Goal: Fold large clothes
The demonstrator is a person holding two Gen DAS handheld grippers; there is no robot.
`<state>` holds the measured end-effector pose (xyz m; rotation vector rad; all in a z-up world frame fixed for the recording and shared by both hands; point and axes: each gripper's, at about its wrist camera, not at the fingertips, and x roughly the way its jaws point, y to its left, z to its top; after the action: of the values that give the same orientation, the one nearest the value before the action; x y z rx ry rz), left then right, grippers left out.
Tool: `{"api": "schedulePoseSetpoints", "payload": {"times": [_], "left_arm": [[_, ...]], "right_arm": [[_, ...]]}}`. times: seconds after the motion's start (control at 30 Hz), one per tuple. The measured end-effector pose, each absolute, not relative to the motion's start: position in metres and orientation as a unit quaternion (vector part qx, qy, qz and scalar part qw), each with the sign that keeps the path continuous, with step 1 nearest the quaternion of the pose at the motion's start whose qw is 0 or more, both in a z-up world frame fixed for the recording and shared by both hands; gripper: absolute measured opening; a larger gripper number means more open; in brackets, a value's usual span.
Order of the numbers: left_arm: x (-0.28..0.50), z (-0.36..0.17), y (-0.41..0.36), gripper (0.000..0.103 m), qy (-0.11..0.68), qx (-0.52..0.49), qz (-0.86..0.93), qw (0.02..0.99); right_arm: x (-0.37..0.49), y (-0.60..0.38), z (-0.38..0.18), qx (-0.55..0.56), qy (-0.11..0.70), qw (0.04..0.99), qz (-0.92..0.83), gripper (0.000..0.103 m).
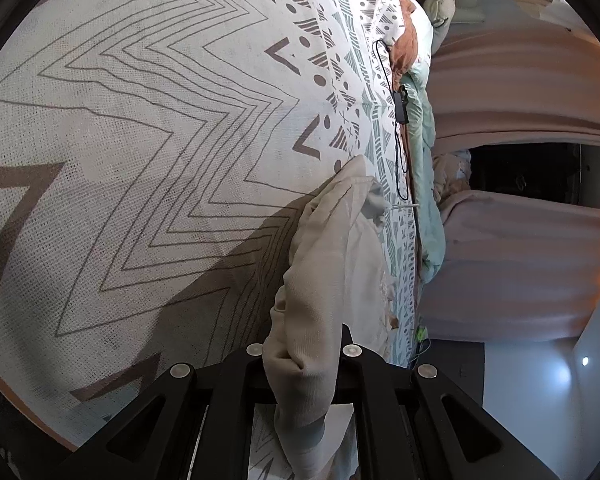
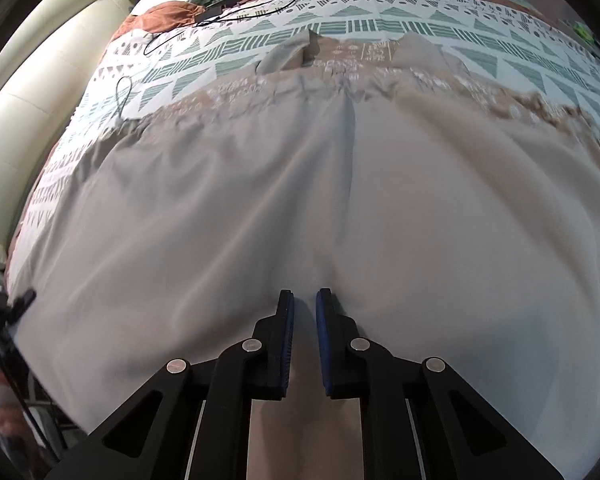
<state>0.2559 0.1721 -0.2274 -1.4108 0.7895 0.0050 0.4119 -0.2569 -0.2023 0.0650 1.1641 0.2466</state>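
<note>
patterned bedspread [image 1: 148, 128] under left gripper [image 1: 304, 364] clenched on beige garment [image 1: 332, 264]; right gripper [image 2: 305, 300] slightly parted above it

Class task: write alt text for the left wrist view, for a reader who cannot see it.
The left gripper is shut on a bunched fold of beige garment, held above a bedspread with zigzag lines. A black cable lies near the bed's far edge.

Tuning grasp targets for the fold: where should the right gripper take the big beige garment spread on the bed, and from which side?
Probably the raised crease in the big beige garment just ahead of the right gripper. Come steeply from above, one finger on each side of the ridge. The cloth around it lies flat on the patterned bedspread, so only that pinched-up fold offers purchase. The left gripper already clamps a bunched part.
</note>
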Motion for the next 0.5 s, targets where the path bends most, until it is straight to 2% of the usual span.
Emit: {"api": "schedulePoseSetpoints", "payload": {"times": [0.23,0.43,0.5], "left_arm": [[0.254,-0.23,0.171,0.007,0.357,-0.632,0.015,0.688],[0.255,-0.232,0.172,0.007,0.361,-0.632,0.021,0.685],[0.256,-0.232,0.171,0.007,0.362,-0.631,0.023,0.686]], "right_arm": [[0.469,-0.257,-0.202,0.031,0.541,0.834,0.105,0.011],[0.508,-0.264,-0.207,0.046,0.533,0.84,0.096,0.0],[0.516,-0.269,-0.209,0.056,0.528,0.842,0.098,0.0]]}}
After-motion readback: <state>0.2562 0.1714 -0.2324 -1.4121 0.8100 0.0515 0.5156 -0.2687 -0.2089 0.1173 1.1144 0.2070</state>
